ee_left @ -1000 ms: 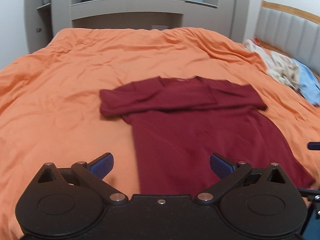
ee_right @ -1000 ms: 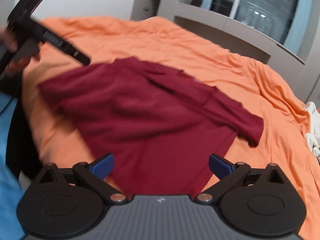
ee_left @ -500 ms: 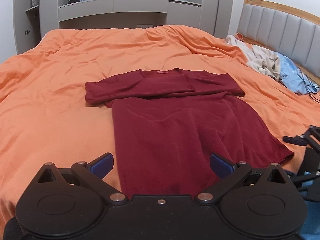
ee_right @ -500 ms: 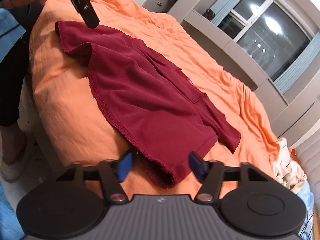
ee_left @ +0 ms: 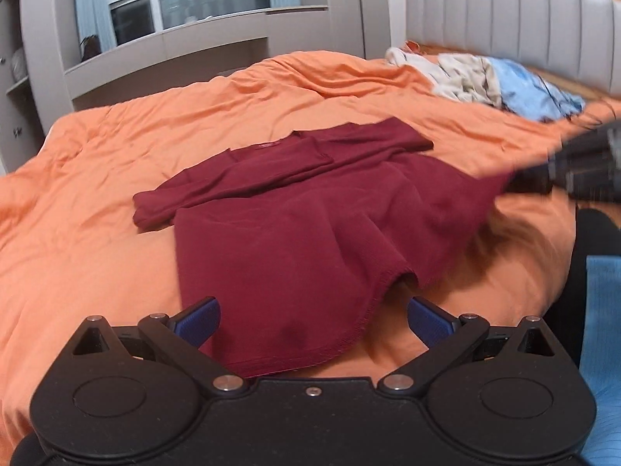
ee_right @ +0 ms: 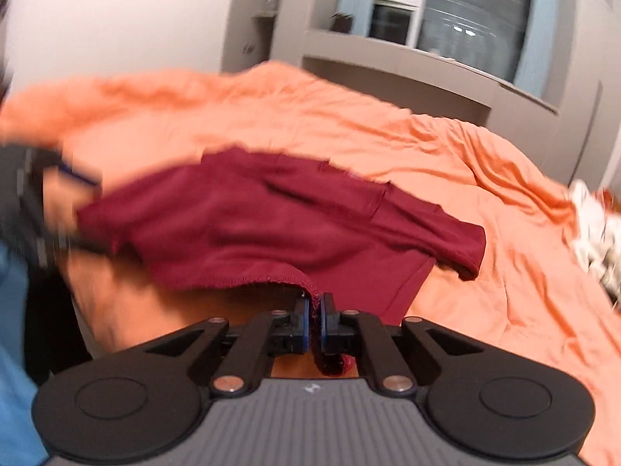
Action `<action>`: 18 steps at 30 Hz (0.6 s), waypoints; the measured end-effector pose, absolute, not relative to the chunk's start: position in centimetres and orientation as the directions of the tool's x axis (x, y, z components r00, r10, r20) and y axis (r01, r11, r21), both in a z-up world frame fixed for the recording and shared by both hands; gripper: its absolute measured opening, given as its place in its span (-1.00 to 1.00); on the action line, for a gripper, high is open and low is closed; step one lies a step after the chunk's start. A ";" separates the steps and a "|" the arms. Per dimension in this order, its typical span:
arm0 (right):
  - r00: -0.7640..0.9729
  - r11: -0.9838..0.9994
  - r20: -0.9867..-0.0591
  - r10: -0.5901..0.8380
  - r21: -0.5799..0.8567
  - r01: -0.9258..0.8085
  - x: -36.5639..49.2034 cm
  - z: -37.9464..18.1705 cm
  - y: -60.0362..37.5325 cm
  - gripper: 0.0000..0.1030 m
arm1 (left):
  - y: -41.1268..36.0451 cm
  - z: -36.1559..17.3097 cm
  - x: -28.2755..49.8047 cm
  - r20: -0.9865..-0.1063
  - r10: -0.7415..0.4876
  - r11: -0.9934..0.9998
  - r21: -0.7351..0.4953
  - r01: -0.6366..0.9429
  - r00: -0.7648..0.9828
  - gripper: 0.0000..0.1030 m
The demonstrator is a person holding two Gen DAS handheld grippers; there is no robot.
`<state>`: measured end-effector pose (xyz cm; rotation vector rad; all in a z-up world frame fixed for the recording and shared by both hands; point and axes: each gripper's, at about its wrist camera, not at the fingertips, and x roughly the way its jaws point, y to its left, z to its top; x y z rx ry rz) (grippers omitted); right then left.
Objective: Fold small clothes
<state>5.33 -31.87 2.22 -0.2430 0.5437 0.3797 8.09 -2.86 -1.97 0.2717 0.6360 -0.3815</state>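
Observation:
A dark red T-shirt (ee_left: 295,225) lies flat on the orange duvet (ee_left: 97,178), sleeves folded across the chest and hem towards me. My left gripper (ee_left: 312,314) is open just above the near hem, and the hem's left part lies between its blue pads without being pinched. My right gripper (ee_right: 315,308) is shut on the hem's right corner, and red cloth bunches between its pads. That corner is raised off the duvet, so the hem (ee_right: 248,279) sags in an arc. In the left wrist view the right gripper (ee_left: 543,178) is a dark blur at the shirt's right edge.
A pile of pale and light-blue clothes (ee_left: 485,77) lies by the grey padded headboard (ee_left: 524,19). Grey shelving with a window (ee_left: 194,50) stands beyond the bed. The person's dark leg (ee_left: 594,240) is at the bed's near right edge.
The right gripper has shut on the hem's right corner and lifted it, rumpling that side. The left gripper has come closer to the near hem and stayed open.

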 end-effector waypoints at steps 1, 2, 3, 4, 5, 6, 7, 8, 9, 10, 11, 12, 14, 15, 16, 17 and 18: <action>0.790 0.909 -0.536 0.299 -0.092 -0.407 5.7 3.0 -32.4 -0.88 | -3.3 -2.3 8.2 -0.623 -0.255 0.893 0.142 0.427 0.739 0.99; 0.791 0.914 -0.525 0.315 -0.059 -0.402 6.0 3.7 -32.8 -0.88 | -3.8 -2.7 8.4 -0.625 -0.244 0.892 0.156 0.425 0.741 0.99; 0.793 0.916 -0.513 0.329 -0.030 -0.400 6.4 4.4 -33.3 -0.88 | -4.3 -3.2 8.6 -0.626 -0.228 0.892 0.172 0.418 0.745 0.99; 0.795 0.918 -0.504 0.336 -0.011 -0.395 6.8 5.0 -33.6 -0.89 | -4.7 -3.6 8.9 -0.627 -0.215 0.892 0.187 0.412 0.749 0.98; 0.800 0.921 -0.494 0.340 0.002 -0.390 7.2 5.7 -33.9 -0.89 | -5.1 -4.0 9.2 -0.629 -0.200 0.891 0.203 0.407 0.751 0.92; 0.805 0.921 -0.483 0.345 0.010 -0.389 7.5 6.2 -34.2 -0.89 | -5.4 -4.4 9.5 -0.633 -0.184 0.892 0.214 0.398 0.752 0.89; 0.810 0.921 -0.472 0.348 0.012 -0.389 7.8 6.8 -34.5 -0.89 | -5.6 -4.7 9.8 -0.636 -0.169 0.896 0.219 0.386 0.753 0.83; 0.815 0.922 -0.464 0.349 0.014 -0.387 7.9 7.2 -34.7 -0.89 | -5.6 -4.9 10.2 -0.637 -0.155 0.902 0.221 0.372 0.755 0.81; 0.819 0.923 -0.455 0.349 0.018 -0.384 8.1 7.7 -34.9 -0.89 | -5.6 -5.0 10.4 -0.635 -0.147 0.906 0.221 0.360 0.758 0.81; 0.822 0.924 -0.450 0.350 0.023 -0.381 8.2 8.1 -35.1 -0.89 | -5.5 -5.1 10.5 -0.630 -0.139 0.909 0.224 0.351 0.764 0.78; 0.823 0.925 -0.445 0.352 0.031 -0.379 8.4 8.4 -35.4 -0.89 | -5.4 -5.1 10.5 -0.623 -0.133 0.909 0.233 0.345 0.771 0.77; 0.826 0.926 -0.440 0.353 0.035 -0.376 8.6 8.7 -35.6 -0.89 | -5.3 -5.1 10.5 -0.619 -0.127 0.906 0.245 0.345 0.775 0.76; 0.834 0.927 -0.428 0.349 0.028 -0.374 8.7 9.3 -35.7 -0.89 | -5.3 -5.2 10.2 -0.614 -0.124 0.896 0.269 0.354 0.779 0.76; 0.837 0.928 -0.423 0.347 0.025 -0.373 8.8 9.5 -35.8 -0.89 | -5.2 -5.4 10.1 -0.610 -0.121 0.892 0.280 0.355 0.784 0.76; 0.839 0.928 -0.419 0.348 0.026 -0.373 8.9 9.7 -35.7 -0.89 | -5.1 -5.4 9.9 -0.602 -0.114 0.890 0.291 0.350 0.790 0.75; 0.840 0.928 -0.415 0.349 0.027 -0.372 8.9 9.9 -35.7 -0.89 | -5.0 -5.5 9.9 -0.596 -0.107 0.890 0.299 0.343 0.796 0.67; 0.842 0.928 -0.412 0.348 0.025 -0.371 8.9 10.0 -35.7 -0.89 | -4.8 -5.5 9.8 -0.590 -0.101 0.892 0.304 0.336 0.801 0.61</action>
